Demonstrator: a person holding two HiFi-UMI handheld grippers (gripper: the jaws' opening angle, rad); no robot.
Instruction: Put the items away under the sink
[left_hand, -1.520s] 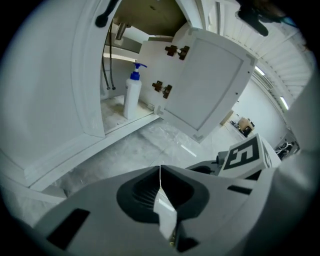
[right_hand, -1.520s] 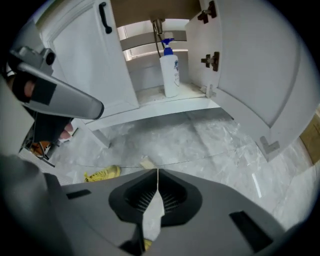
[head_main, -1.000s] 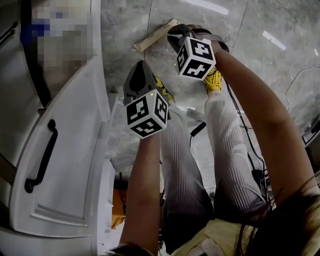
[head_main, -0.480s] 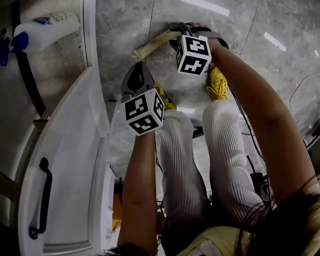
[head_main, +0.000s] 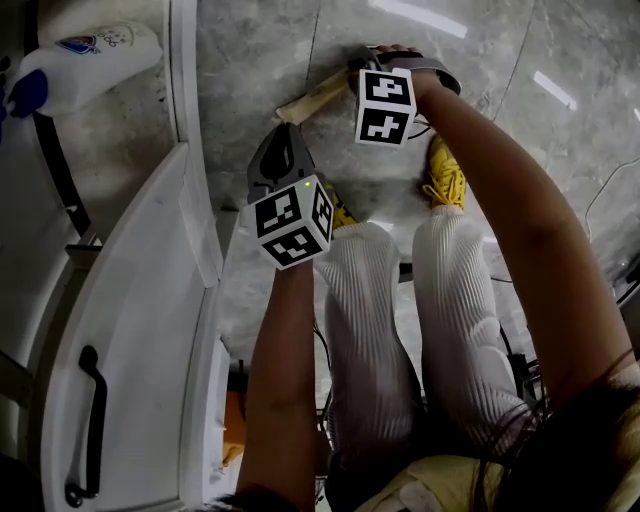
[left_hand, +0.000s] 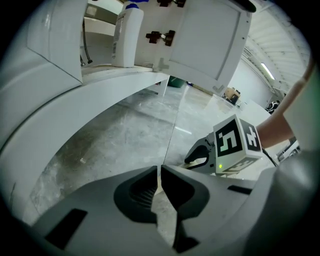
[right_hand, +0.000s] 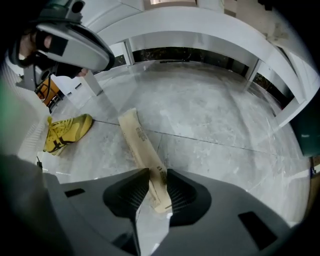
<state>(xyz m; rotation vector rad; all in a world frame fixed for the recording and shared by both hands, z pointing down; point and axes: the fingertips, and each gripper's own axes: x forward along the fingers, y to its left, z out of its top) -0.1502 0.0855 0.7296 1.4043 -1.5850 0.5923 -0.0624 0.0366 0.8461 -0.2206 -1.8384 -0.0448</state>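
Note:
A long tan box (head_main: 312, 98) (right_hand: 137, 140) lies flat on the grey marble floor. My right gripper (head_main: 358, 62) (right_hand: 158, 176) points steeply down at the box's near end. Its jaws have just been closing, with that end between them, and both pads now sit against the box's sides. My left gripper (head_main: 284, 140) (left_hand: 160, 172) hangs lower left of it, a little above the floor, shut and empty. A white bottle with a blue cap (head_main: 90, 58) (left_hand: 127, 32) stands inside the open cabinet under the sink.
The open white cabinet door (head_main: 130, 330) with a black handle stands at the left. The person's legs and yellow shoes (head_main: 445, 172) (right_hand: 65, 131) are right beside both grippers. Black cables lie on the floor at the right.
Both grippers have sunk toward the floor. The right one has come down onto the end of the tan box. The cabinet door has slid lower in the head view.

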